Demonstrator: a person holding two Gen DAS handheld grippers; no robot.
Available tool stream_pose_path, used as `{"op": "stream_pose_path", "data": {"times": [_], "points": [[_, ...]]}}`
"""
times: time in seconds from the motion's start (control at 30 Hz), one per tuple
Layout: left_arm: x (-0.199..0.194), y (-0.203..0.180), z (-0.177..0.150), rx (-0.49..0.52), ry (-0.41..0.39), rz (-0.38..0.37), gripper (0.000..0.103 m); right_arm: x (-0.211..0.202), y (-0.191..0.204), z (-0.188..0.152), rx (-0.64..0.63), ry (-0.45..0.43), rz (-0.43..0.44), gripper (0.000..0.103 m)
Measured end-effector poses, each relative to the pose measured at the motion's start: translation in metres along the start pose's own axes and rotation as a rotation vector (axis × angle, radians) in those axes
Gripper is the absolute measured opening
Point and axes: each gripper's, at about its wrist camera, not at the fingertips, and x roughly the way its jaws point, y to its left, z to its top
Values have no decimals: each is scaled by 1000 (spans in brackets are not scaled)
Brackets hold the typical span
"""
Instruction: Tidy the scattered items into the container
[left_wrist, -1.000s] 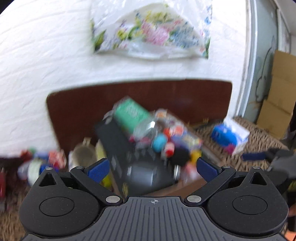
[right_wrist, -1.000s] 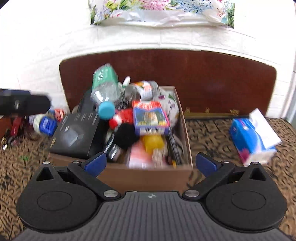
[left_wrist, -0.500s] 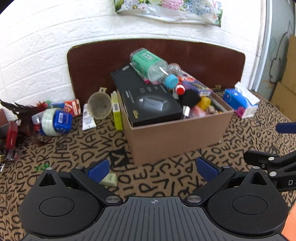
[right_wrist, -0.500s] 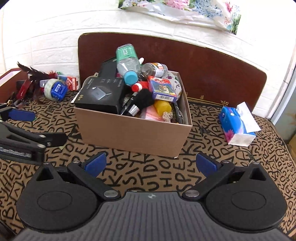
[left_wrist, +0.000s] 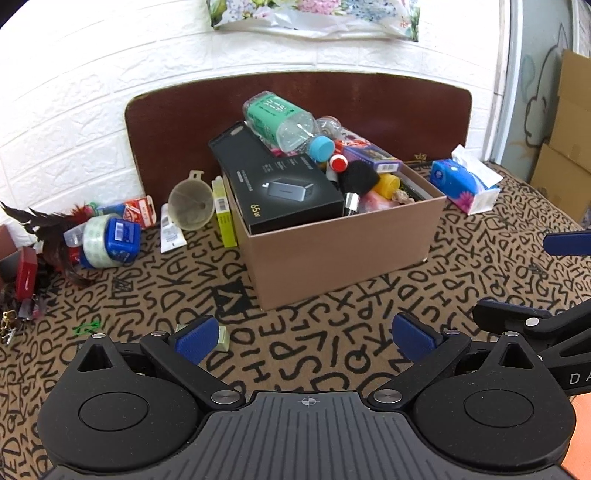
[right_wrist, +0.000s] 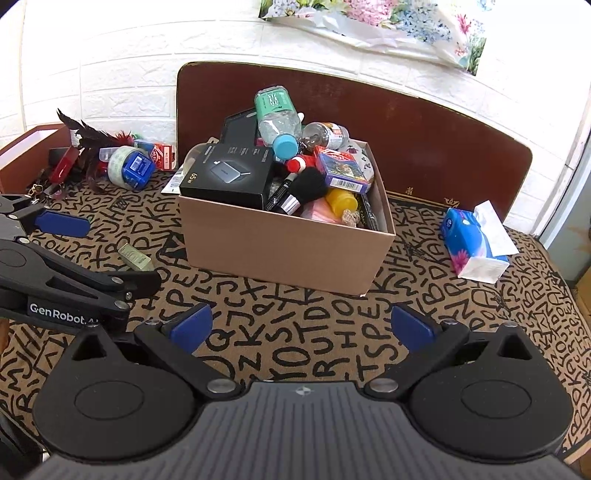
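Observation:
A brown cardboard box (left_wrist: 343, 247) (right_wrist: 284, 243) stands mid-table, heaped with a black 65W carton (left_wrist: 284, 192), a green-labelled bottle (left_wrist: 280, 122), a card pack and a brush. Loose items lie left of it: a beige funnel (left_wrist: 190, 206), a yellow-green slim box (left_wrist: 223, 214), a white tube (left_wrist: 170, 230), a tape roll with a blue dispenser (left_wrist: 110, 240), a small pale green bar (right_wrist: 136, 256). A blue tissue pack (left_wrist: 463, 181) (right_wrist: 474, 240) lies to the right. My left gripper (left_wrist: 306, 338) and right gripper (right_wrist: 301, 326) are both open and empty, held well back from the box.
A patterned brown cloth with black letters covers the table (left_wrist: 332, 332). A dark wooden board (left_wrist: 406, 107) leans on the white brick wall behind the box. Dark feathers, a red case (left_wrist: 26, 273) and keys crowd the far left. Cardboard sheets (left_wrist: 569, 140) stand at the right.
Both grippers have pulled back and up from the box, so it looks smaller and further off. The left view was blurred a second ago and is steady now.

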Motion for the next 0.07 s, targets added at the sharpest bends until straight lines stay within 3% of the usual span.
{"op": "stream_pose_path", "data": {"times": [0.07], "points": [[-2, -1, 0, 8, -6, 4, 103, -1, -1, -1, 0, -2, 1, 102]]}}
